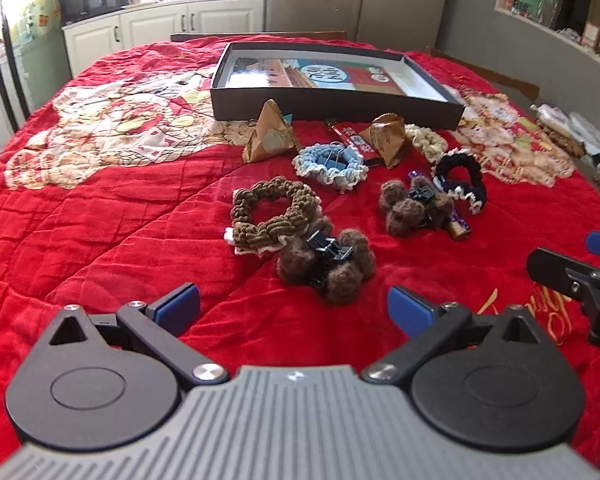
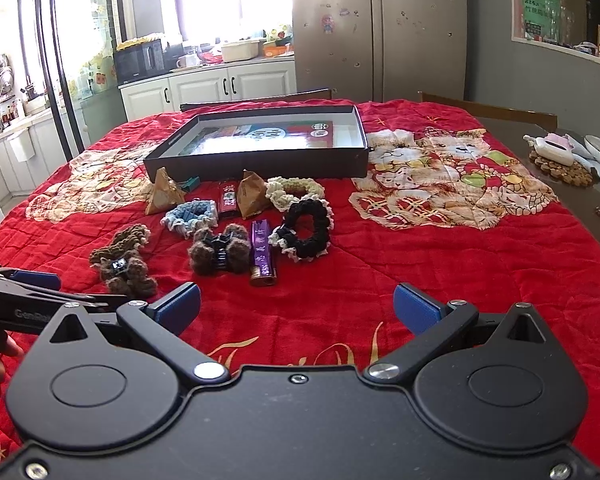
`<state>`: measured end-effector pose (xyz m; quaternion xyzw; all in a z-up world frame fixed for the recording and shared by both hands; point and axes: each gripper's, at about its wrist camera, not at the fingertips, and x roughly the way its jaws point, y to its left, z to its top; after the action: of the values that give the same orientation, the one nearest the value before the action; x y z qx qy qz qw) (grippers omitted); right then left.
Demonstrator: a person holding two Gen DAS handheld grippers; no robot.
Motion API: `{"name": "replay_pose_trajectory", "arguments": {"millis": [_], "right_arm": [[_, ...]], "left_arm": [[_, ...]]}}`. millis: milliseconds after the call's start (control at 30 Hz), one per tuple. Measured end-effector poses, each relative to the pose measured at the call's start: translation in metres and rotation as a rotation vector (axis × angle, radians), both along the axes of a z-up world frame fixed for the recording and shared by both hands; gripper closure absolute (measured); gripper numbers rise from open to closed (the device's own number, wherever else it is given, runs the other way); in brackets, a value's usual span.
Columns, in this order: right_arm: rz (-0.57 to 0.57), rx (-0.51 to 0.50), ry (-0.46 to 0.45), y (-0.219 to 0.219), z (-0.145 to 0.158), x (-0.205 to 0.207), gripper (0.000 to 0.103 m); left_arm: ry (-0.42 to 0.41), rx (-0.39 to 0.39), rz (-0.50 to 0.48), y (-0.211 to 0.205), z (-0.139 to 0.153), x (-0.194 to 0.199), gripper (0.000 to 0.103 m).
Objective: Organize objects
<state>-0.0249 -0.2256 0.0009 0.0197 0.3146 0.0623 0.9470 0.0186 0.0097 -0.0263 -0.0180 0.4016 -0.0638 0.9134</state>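
A shallow black box (image 1: 332, 108) (image 2: 260, 162) lies open on the red quilt, with small items scattered in front of it. Among them are a brown scrunchie (image 1: 272, 216) (image 2: 120, 242), a blue one (image 1: 330, 166) (image 2: 190, 214), a black one (image 1: 460, 182) (image 2: 308, 230), a cream one (image 2: 294, 192), two fuzzy brown hair clips (image 1: 328, 266) (image 2: 220, 254), two paper pyramids (image 1: 270, 132) (image 2: 164, 192), and red (image 2: 228, 198) and purple (image 2: 262, 252) lighters. My left gripper (image 1: 294, 308) stands open just short of the nearest fuzzy clip. My right gripper (image 2: 296, 308) is open over bare quilt.
The red quilt (image 2: 420, 272) covers the whole table. At the right edge lie a woven mat with a white item (image 2: 556, 152) and some cloths. Chair backs stand behind the table; cabinets and a fridge lie beyond. The other gripper (image 1: 572, 280) shows at the left wrist view's right edge.
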Motion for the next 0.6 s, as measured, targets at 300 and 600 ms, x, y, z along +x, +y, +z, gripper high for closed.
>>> {"name": "replay_pose_trajectory", "arguments": {"millis": [300, 600], "right_arm": [[0.060, 0.021, 0.016, 0.001, -0.005, 0.011, 0.002], [0.225, -0.040, 0.003, 0.028, -0.005, 0.037, 0.029]], "left_arm": [[0.015, -0.046, -0.070, 0.003, -0.011, 0.012, 0.025], [-0.032, -0.048, -0.125, -0.003, -0.016, 0.027, 0.033]]}}
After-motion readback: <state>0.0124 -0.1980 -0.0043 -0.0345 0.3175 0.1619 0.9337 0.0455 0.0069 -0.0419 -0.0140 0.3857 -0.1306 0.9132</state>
